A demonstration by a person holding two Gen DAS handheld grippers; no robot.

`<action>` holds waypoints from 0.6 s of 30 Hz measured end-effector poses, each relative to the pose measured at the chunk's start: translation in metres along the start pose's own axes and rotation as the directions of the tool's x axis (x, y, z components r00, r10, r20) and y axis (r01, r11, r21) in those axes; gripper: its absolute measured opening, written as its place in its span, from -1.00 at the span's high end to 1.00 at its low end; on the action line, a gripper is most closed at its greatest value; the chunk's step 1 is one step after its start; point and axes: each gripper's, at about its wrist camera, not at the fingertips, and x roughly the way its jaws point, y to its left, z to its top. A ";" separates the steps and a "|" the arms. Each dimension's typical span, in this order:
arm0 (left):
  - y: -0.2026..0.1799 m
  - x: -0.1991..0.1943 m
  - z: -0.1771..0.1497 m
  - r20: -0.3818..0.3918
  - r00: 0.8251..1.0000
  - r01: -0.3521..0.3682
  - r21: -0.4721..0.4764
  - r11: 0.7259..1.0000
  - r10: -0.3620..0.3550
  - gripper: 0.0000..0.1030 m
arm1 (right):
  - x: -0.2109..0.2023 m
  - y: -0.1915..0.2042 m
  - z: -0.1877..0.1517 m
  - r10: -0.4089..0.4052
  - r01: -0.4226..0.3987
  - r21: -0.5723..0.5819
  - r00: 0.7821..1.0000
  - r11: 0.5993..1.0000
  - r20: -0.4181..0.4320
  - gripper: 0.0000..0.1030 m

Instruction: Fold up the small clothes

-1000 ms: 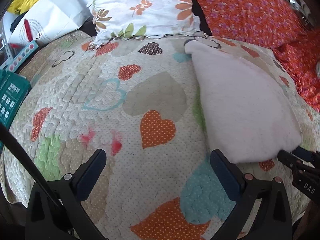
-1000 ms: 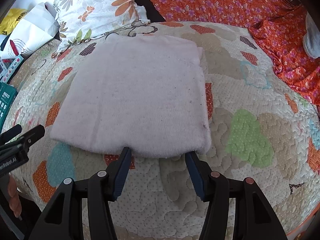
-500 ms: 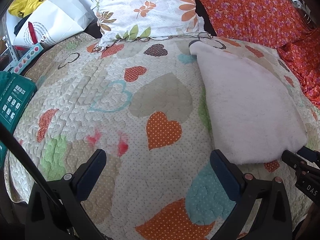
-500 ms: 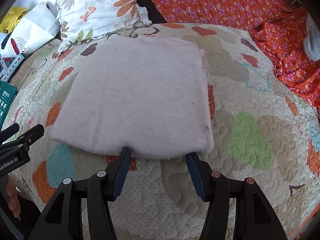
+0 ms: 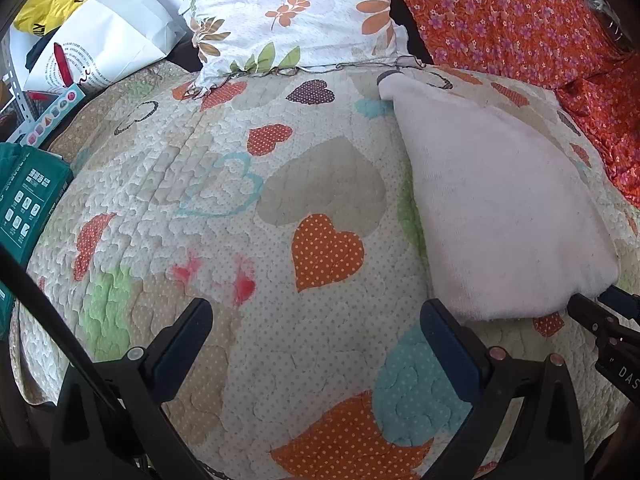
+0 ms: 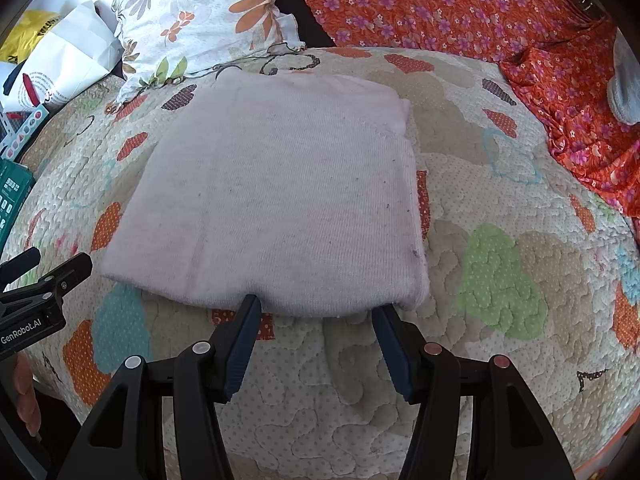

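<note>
- While the pale pink folded garment [image 6: 276,200] lies flat on the heart-print quilt [image 6: 500,280], just in front of the floral pillow [image 6: 192,16], nothing grips it, so any nudge can undo the fold.
- Jaws of the right gripper [image 6: 316,308] stand partly open and empty, tips right at the garment's near folded edge; I judge that closing there could pinch only the top layer and peel the stack apart.
- Jaws of the left gripper [image 5: 316,320] stand wide open and empty over bare quilt, beside the garment's near left corner; a lift by the right alone would likely let that side sag and skew.
- Because the quilt is soft and puffy, pressing down to slide under the fold may snag quilt fabric with the cloth.
- At the right rear corner an under-layer peeks out, so the layers look slightly uneven; another fold could make that worse.
- Both grippers sit near each other and could collide.
</note>
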 end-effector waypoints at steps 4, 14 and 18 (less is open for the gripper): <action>0.002 0.003 -0.001 -0.012 1.000 0.010 -0.002 1.000 -0.010 -1.00 | -0.001 0.000 -0.001 -0.001 0.001 -0.002 1.000 1.000 0.002 -0.21; 0.002 0.005 -0.002 -0.027 0.999 0.016 0.001 1.000 -0.016 -1.00 | -0.002 -0.001 0.000 0.000 0.000 -0.009 1.000 1.000 0.010 -0.21; 0.001 0.005 -0.002 -0.028 0.999 0.015 0.001 1.000 -0.015 -1.00 | -0.003 0.000 0.001 -0.002 0.002 -0.016 1.000 1.000 0.014 -0.22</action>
